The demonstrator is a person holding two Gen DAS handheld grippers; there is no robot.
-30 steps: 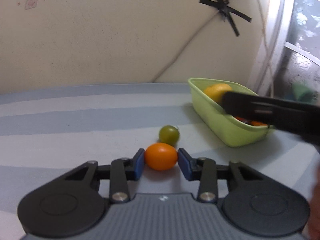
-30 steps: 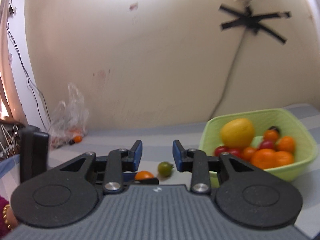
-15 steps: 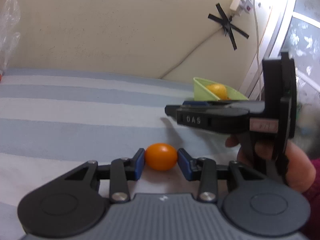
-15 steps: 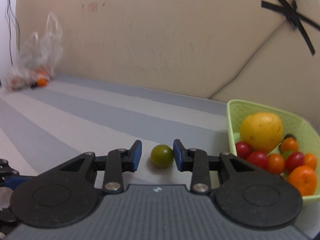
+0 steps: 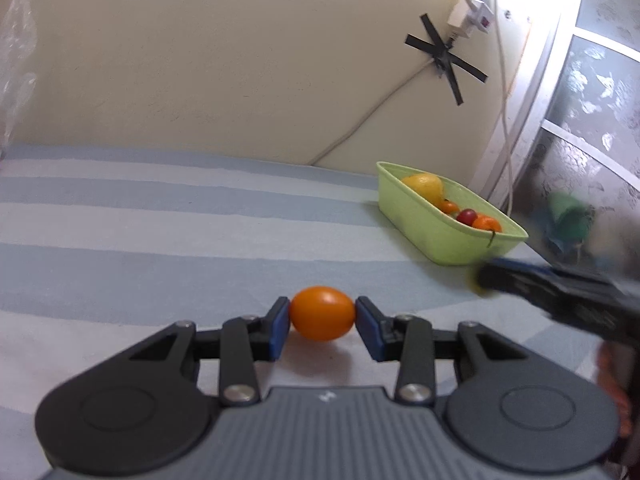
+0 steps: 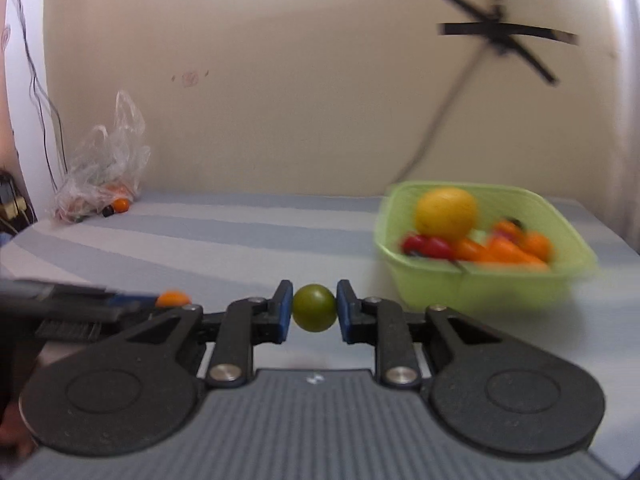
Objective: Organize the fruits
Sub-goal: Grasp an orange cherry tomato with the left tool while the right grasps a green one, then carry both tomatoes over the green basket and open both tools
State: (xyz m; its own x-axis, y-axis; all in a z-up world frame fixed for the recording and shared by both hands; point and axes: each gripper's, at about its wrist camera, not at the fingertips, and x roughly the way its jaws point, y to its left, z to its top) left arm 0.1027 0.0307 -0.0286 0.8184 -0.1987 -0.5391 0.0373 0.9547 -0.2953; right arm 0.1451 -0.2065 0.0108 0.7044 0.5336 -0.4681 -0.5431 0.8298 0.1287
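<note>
Low in the centre of my left wrist view, my left gripper [image 5: 322, 320] holds an orange cherry tomato [image 5: 322, 313], both blue pads pressed against its sides, and the small shadow on the cloth below suggests it is now off the surface rather than resting on it as it was a second ago. In the right wrist view my right gripper [image 6: 313, 310] has closed on the green cherry tomato [image 6: 314, 307]; half a second ago its pads stood apart on either side of that fruit, and now they touch it. Each gripper therefore carries one loose fruit, and I judge the picking step done, with the carry to the container remaining.

The light green basket [image 6: 472, 296] sits in the right half of both views, already holding a large yellow citrus [image 6: 446, 213] and a pile of red and orange cherry tomatoes [image 6: 480, 248]. The striped blue and white cloth covering the worktop [image 5: 160, 240] lies bare between me and it.

The main obstacle is my own other tool: the right gripper cuts across the right edge of the left view, blurred, between my orange tomato and the basket, so both could crowd the same approach. A crumpled plastic bag [image 6: 102, 172] with more small fruit lies well apart at the far left, against the wall.
</note>
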